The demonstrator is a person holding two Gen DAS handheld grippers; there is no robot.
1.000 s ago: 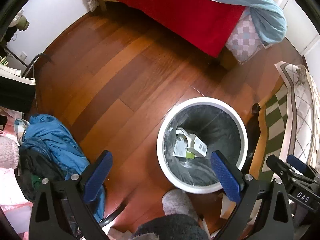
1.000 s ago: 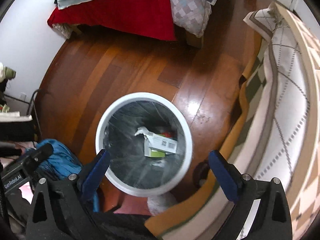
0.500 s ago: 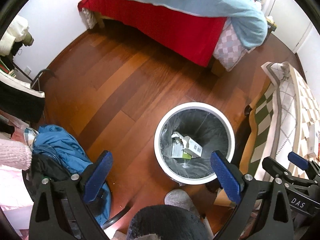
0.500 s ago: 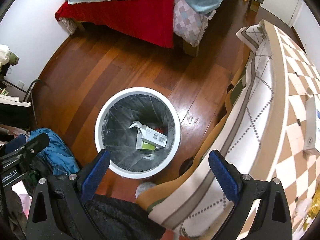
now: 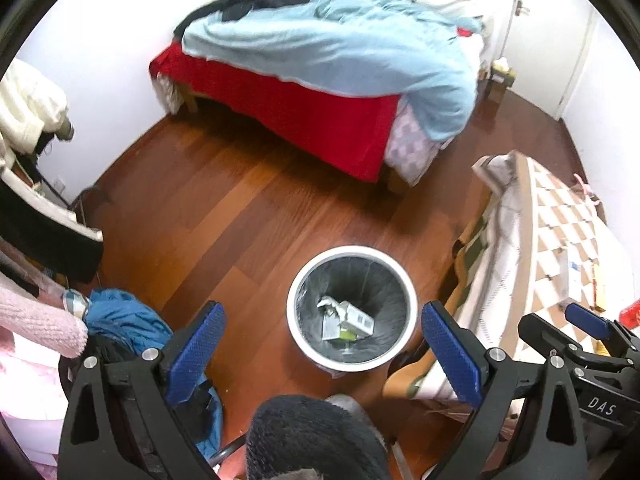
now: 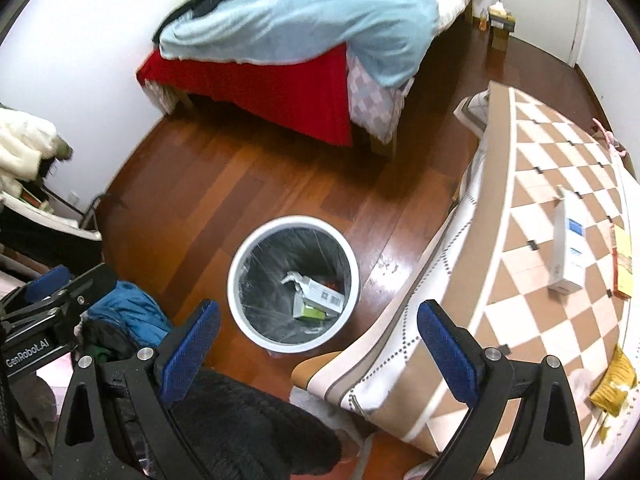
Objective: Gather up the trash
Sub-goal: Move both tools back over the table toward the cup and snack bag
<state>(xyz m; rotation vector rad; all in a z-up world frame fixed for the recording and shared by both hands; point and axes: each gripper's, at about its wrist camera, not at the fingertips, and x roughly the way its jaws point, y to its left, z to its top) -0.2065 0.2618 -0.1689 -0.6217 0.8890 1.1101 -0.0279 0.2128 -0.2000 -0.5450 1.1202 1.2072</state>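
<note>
Your left gripper (image 5: 320, 344) and right gripper (image 6: 316, 338) are both spread wide, holding nothing; the bin (image 6: 294, 280) holds boxes (image 6: 320, 294)

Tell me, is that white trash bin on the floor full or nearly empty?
Nearly empty. The white bin stands upright, and its dark liner shows down to the bottom, where only a few crumpled boxes lie.

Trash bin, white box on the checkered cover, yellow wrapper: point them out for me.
Trash bin (image 6: 236, 268), right wrist view, left side of white rim.
White box (image 6: 568, 256), right wrist view, middle of top face.
Yellow wrapper (image 6: 614, 384), right wrist view, middle of crumpled surface.
</note>
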